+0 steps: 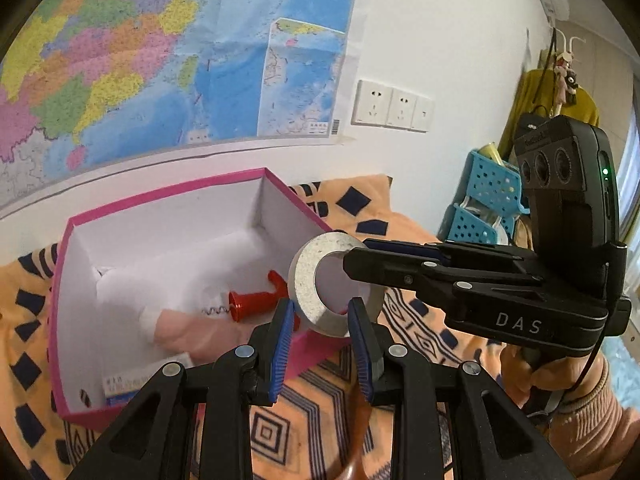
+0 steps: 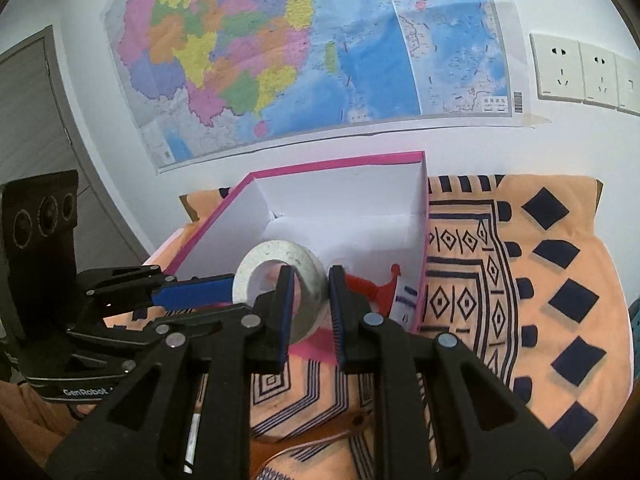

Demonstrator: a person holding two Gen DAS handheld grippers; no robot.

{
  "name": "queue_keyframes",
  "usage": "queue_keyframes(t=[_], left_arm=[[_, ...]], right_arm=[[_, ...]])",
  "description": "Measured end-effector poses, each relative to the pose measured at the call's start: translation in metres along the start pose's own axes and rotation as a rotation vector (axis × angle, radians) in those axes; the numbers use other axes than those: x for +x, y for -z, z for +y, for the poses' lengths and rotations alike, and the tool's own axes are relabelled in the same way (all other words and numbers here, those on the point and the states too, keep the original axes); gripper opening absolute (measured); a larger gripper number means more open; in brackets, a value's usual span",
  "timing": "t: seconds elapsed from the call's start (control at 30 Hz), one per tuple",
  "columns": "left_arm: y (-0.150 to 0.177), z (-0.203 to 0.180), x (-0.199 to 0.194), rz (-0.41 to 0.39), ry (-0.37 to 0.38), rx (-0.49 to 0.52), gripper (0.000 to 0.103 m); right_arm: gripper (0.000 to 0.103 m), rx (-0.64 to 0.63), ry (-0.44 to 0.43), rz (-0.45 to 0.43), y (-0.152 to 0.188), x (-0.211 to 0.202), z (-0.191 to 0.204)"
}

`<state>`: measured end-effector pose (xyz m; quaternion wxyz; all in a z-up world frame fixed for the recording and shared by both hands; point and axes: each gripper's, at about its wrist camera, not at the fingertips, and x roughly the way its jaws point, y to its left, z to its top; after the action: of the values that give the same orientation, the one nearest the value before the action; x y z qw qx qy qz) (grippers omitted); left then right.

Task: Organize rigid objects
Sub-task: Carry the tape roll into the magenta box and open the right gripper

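Both at it together: the left hand-held gripper (image 1: 320, 316) pinches the near wall of the tape roll (image 1: 310, 286), jaws nearly together, and the right hand-held gripper (image 2: 310, 300) clamps the same roll from the other side, one pad inside the hole. One roll, held up just over the pink box's (image 1: 172, 192) near edge. Beyond the fingers, in the box, lies one red corkscrew (image 1: 256, 302), half hidden by the roll. A blurred pinkish shape beside it, can't make it out.
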<state>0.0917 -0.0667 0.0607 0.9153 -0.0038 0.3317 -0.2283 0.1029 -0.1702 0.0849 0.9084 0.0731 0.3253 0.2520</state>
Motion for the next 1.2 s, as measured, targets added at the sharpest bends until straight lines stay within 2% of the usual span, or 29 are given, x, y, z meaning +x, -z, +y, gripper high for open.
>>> queue_keyframes(t=[0.43,0.77,1.03,1.2], left_arm=[[-0.009,0.022,0.037,0.059,-0.033,-0.057,0.028],[-0.006,0.029,0.06,0.121,-0.017,-0.084,0.028],[-0.004,0.031,0.049,0.103,-0.032,-0.089,0.028],[0.003,0.028,0.023,0.044,-0.022,-0.055,0.028]], right_arm=[[0.019,0.002,0.044,0.059,-0.01,0.034,-0.015],[0.019,0.01,0.105,0.108,-0.005,0.047,-0.023],[0.019,0.022,0.093,0.073,-0.002,0.031,-0.022],[0.021,0.054,0.035,0.049,0.007,0.01,-0.023]])
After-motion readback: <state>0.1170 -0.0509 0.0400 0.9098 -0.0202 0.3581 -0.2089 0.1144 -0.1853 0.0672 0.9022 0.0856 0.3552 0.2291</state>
